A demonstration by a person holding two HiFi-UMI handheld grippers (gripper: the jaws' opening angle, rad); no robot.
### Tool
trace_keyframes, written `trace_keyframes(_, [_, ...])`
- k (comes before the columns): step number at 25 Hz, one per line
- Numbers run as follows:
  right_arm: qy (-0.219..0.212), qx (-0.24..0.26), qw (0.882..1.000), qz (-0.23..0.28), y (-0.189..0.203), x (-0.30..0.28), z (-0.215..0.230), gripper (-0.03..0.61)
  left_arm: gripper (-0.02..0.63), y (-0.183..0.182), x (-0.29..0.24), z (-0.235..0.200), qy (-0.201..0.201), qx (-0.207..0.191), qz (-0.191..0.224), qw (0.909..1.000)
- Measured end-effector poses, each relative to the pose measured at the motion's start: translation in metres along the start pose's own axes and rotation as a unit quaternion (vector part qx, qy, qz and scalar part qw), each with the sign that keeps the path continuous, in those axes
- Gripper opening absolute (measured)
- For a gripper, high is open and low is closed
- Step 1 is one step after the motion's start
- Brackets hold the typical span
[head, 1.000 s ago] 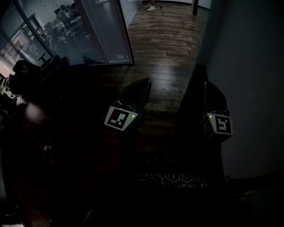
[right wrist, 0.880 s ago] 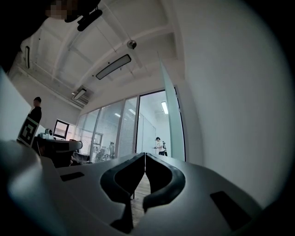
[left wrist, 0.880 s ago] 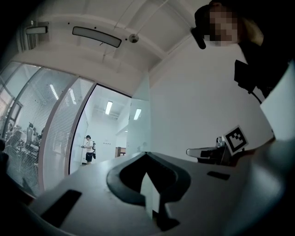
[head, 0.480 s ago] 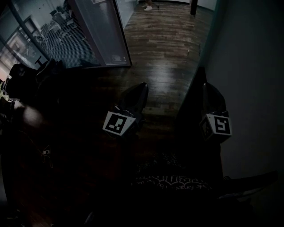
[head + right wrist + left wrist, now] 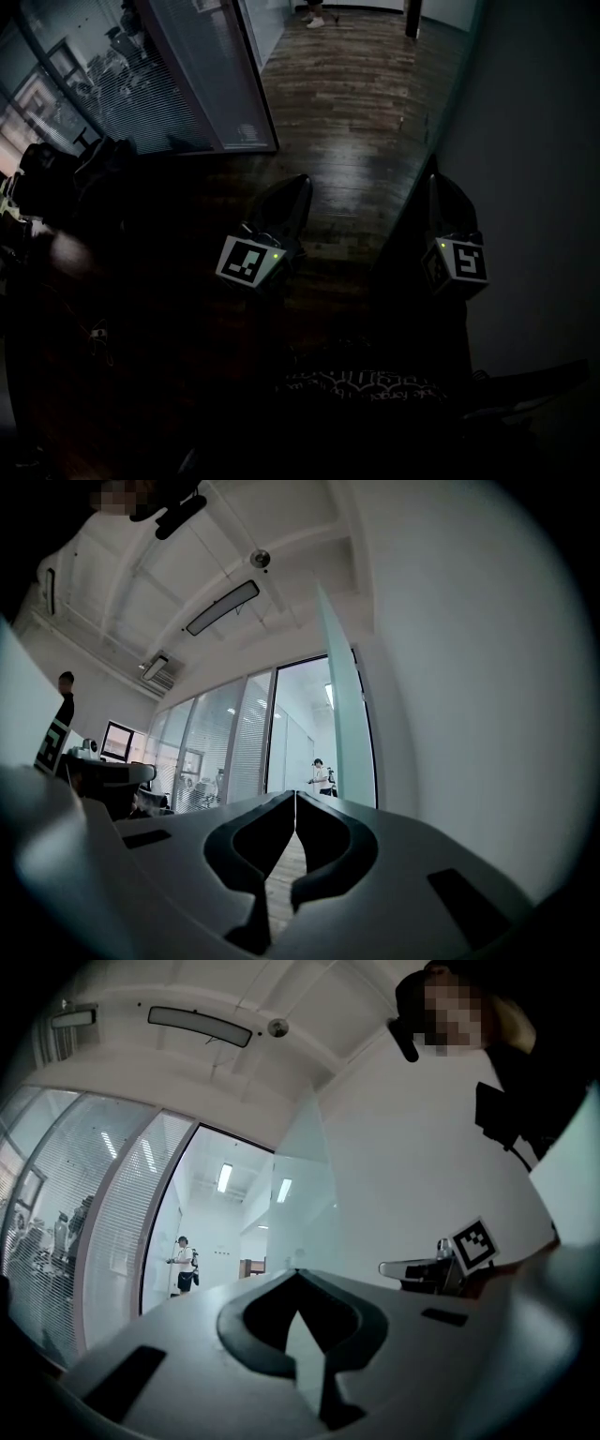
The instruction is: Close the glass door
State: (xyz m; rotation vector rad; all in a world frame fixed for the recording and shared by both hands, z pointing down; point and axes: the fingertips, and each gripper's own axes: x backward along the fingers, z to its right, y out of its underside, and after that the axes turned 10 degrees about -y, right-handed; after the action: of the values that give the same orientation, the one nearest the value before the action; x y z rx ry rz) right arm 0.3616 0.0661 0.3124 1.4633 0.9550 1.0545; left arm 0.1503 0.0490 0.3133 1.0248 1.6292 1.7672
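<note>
The left gripper (image 5: 302, 184) and right gripper (image 5: 434, 180), jaws together and empty, sit mid-frame by the door (image 5: 448, 94), probably to push it

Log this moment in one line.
left gripper: shut, empty | right gripper: shut, empty | pale green glass door: open, beside white wall

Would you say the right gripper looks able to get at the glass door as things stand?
Probably yes: the glass door stands ahead of the right gripper, along the wall, with nothing visible between them. Its jaws are together.
</note>
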Motion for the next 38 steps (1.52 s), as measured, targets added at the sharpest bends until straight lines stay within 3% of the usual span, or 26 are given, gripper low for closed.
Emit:
trace_keyframes(14, [0.021, 0.002, 1.000, -0.005, 0.017, -0.043, 0.039, 0.011, 0.002, 0.017, -0.056, -0.019, 0.014, 0.002, -0.003, 0.9999])
trace_keyframes(21, [0.014, -0.011, 0.999, -0.027, 0.031, -0.055, 0.052, 0.111, 0.002, 0.026, -0.064, -0.019, 0.021, 0.005, -0.009, 0.9997])
trace_keyframes(38, [0.008, -0.032, 0.998, -0.048, 0.042, -0.083, 0.065, 0.118, 0.002, 0.029, -0.069, -0.048, -0.008, 0.015, -0.016, 0.9997])
